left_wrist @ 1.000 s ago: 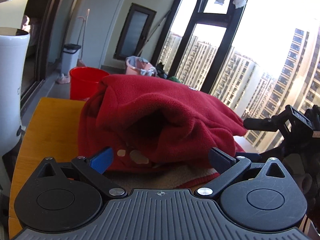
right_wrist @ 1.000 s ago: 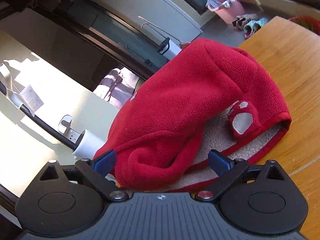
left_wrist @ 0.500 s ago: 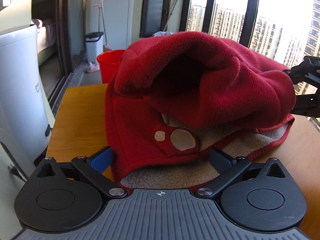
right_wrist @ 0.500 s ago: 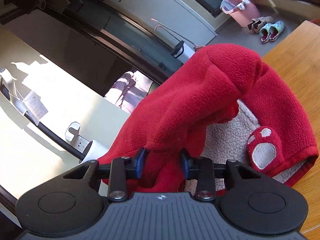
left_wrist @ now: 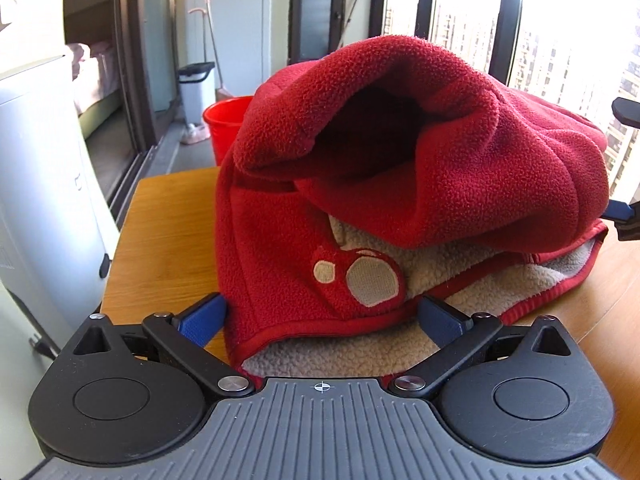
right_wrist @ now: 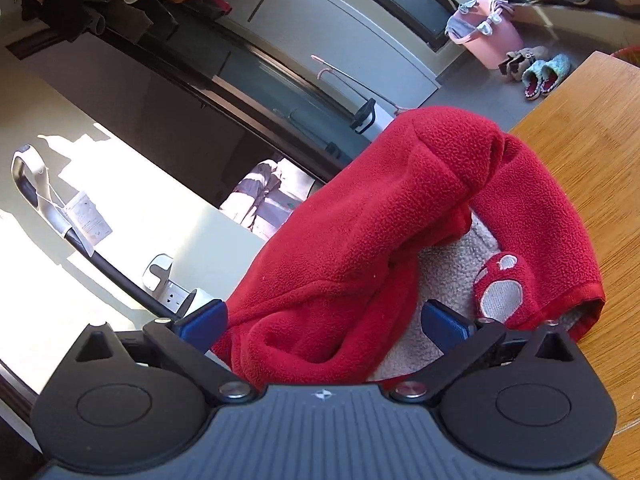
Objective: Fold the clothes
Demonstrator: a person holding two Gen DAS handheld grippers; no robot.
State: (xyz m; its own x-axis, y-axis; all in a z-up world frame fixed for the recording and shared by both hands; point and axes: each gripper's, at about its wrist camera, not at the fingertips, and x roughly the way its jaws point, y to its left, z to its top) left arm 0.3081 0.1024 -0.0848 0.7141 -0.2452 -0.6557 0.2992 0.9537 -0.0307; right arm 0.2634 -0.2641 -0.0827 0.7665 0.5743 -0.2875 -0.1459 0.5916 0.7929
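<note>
Fleece garment lies bunched, its hem facing left gripper.

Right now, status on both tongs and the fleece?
Left tongs open, fleece hem between them. Right tongs opening, fold between, not pinched. Red fleece jacket bunched on wooden table. Nothing in the way.

Wood surface w/ red bucket beyond its far edge, white bin further back, ahead-left of the tongs. Pink basket & slippers on floor, far ahead-right. White appliance at left.
</note>
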